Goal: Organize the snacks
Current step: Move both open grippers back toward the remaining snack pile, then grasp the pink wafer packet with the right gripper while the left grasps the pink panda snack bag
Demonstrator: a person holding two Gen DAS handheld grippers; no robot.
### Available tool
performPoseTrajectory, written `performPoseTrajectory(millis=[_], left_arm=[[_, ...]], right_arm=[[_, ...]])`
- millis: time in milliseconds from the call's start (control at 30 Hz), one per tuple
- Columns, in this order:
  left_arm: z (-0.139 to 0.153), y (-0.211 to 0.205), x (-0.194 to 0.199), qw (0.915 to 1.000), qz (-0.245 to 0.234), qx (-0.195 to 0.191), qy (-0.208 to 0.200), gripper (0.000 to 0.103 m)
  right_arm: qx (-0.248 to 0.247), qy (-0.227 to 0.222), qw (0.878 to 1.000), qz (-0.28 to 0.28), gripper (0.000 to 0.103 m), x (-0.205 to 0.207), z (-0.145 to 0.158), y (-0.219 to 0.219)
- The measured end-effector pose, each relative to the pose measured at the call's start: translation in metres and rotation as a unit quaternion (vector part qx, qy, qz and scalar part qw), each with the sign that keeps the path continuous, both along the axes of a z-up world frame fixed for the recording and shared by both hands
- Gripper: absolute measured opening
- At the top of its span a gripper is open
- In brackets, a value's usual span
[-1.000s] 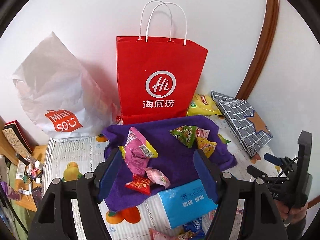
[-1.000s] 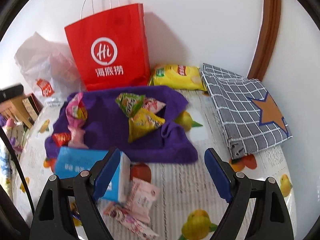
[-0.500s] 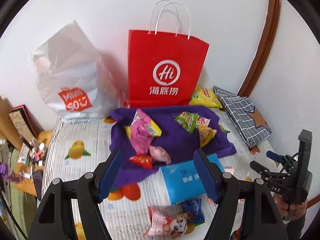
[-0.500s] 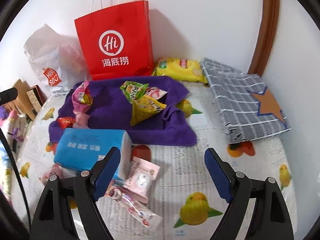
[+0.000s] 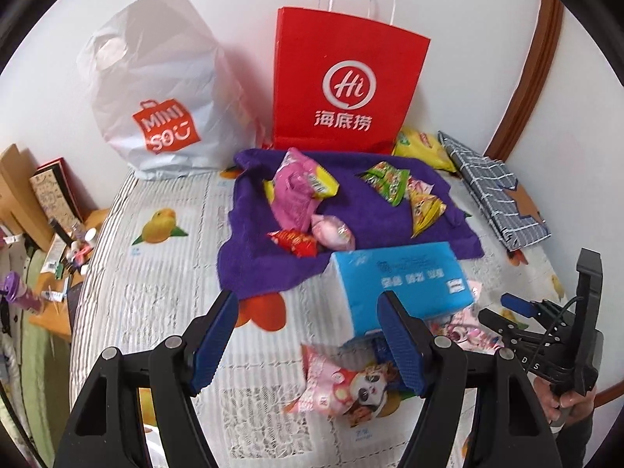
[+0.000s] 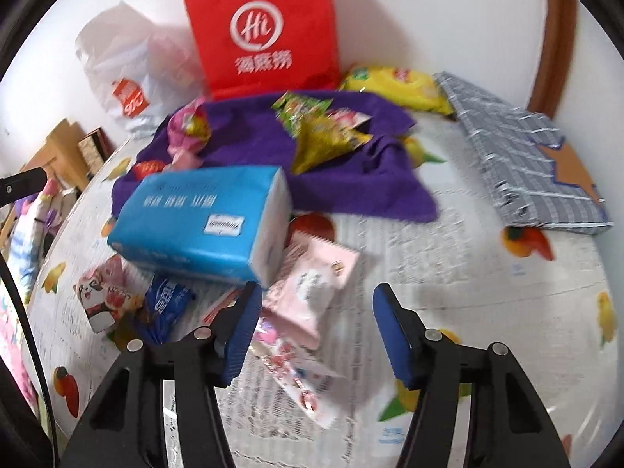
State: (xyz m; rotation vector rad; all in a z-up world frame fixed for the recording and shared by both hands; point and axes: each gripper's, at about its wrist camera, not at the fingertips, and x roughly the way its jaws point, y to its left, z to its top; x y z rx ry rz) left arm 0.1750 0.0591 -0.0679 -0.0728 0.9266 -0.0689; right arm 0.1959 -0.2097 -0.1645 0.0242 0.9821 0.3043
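Both my tools hang over the snack pile, nothing clamped.

My left tool [image 5: 308, 335] stands apart; my right tool [image 6: 316, 331] has just been closing, empty, a pink snack packet [image 6: 316, 284] at 12 o'clock, touching the blue tissue pack [image 6: 202, 222].

bare bed [image 5: 156, 273] lies open left of the purple towel [image 5: 265, 257]. the tissue pack [image 5: 397, 280] sits on packets [image 6: 308, 292], blocking the middle; red bag [image 5: 343, 78] and white bag [image 5: 156, 89] wall off the back.
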Motion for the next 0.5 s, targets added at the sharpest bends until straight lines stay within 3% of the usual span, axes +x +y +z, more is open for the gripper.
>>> performPoseTrajectory(millis=[400,500], left_arm=[[-0.028,0.021,0.002,0.9991,0.026,0.003,0.032,0.072],[-0.032,0.022,0.003,0.999,0.027,0.002,0.035,0.072]], right_arm=[[-0.023,0.031,0.999,-0.002,0.058,0.022,-0.042,0.014],[-0.048,0.014,0.999,0.015,0.049,0.018,-0.043,0.019]])
